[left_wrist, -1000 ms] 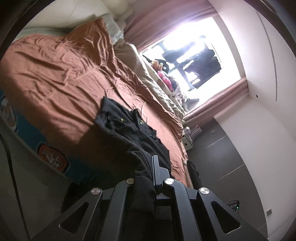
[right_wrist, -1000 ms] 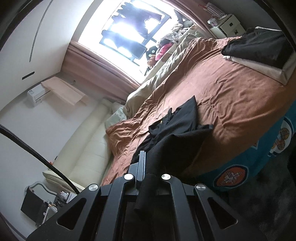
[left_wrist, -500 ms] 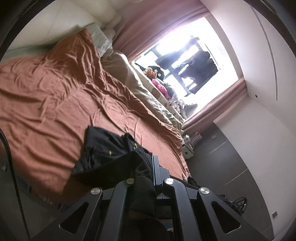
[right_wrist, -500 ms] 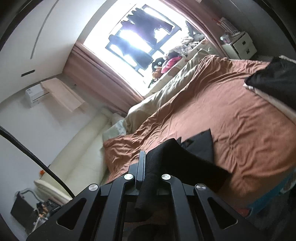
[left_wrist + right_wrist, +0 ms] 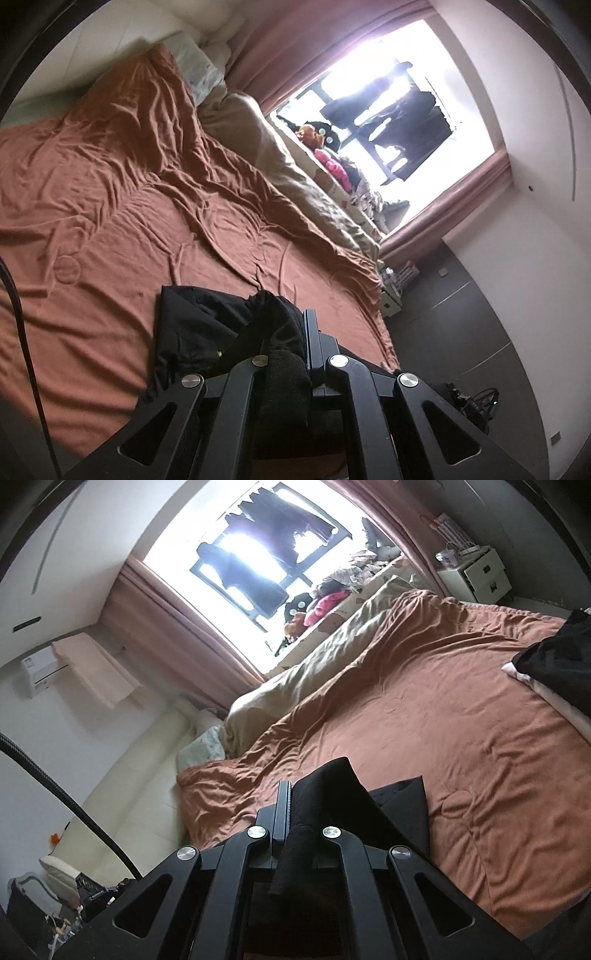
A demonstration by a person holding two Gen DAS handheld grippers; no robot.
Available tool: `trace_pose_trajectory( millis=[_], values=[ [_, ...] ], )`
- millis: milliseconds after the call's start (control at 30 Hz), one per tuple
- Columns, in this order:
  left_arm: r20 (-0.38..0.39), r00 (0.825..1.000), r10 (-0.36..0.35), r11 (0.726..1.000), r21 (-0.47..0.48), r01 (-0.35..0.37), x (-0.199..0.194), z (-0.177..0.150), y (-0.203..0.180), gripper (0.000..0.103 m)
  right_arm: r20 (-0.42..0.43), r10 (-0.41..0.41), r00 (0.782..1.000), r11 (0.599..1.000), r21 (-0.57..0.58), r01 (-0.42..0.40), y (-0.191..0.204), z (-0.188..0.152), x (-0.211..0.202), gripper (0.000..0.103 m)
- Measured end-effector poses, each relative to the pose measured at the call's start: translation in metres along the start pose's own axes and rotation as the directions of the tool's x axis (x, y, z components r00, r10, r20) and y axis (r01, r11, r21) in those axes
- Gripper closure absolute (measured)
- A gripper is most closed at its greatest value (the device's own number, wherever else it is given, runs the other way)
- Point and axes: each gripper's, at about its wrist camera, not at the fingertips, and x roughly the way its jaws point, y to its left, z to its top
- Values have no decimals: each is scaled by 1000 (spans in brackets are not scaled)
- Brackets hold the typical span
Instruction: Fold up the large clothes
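The left tool [image 5: 295, 332] is clenched on a bunched fold of the black garment [image 5: 199, 328]; the rest of that cloth spreads toward 10 o'clock from its tip, lying on the rust-brown bedspread [image 5: 129, 192]; the right tool [image 5: 295, 805] likewise grips a black edge of the garment [image 5: 332, 794], a flat corner of it showing at 3 o'clock on the bedspread [image 5: 443, 720]; farther off in the right wrist view, at 2 o'clock, a stack of dark and pale folded clothes [image 5: 554, 664] sits near the bed's edge; a beige quilt [image 5: 314, 664] runs along the far side; beyond it, the bright window [image 5: 240, 554].
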Motion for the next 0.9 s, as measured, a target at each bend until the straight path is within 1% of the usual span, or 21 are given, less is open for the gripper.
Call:
trace_pose_trajectory(
  millis=[167, 267, 467, 633, 700, 767, 800, 833, 867, 900],
  values=[
    [-29, 999, 24, 999, -38, -25, 50, 16, 24, 100, -30, -36, 999, 999, 17, 37, -10, 11, 46, 103],
    [-53, 997, 53, 997, -52, -56, 81, 21, 42, 100, -58, -70, 996, 997, 32, 72, -17, 11, 76, 103],
    [-121, 986, 116, 989, -81, -126, 142, 22, 81, 100, -117, -134, 984, 987, 73, 143, -35, 11, 127, 103],
    [-161, 975, 156, 977, -120, -176, 179, 16, 115, 100, -176, -170, 970, 975, 113, 192, -45, 9, 163, 103],
    [-170, 971, 170, 973, -128, -192, 191, 15, 123, 99, -196, -169, 966, 972, 130, 197, -50, 13, 175, 103],
    [-176, 969, 171, 974, -120, -194, 201, 17, 127, 99, -213, -171, 962, 968, 147, 204, -51, 17, 183, 102],
    [-186, 964, 189, 972, -106, -211, 207, 18, 127, 96, -223, -179, 958, 967, 142, 213, -48, 19, 186, 101],
    [-193, 961, 199, 971, -96, -221, 210, 19, 125, 85, -216, -182, 959, 968, 134, 213, -45, 20, 184, 96],
    [-196, 961, 196, 973, -83, -216, 213, 20, 122, 60, -203, -182, 962, 970, 124, 210, -42, 22, 182, 89],
    [-190, 964, 187, 976, -73, -204, 212, 21, 119, 45, -181, -183, 966, 972, 112, 205, -35, 23, 177, 60]
  ],
)
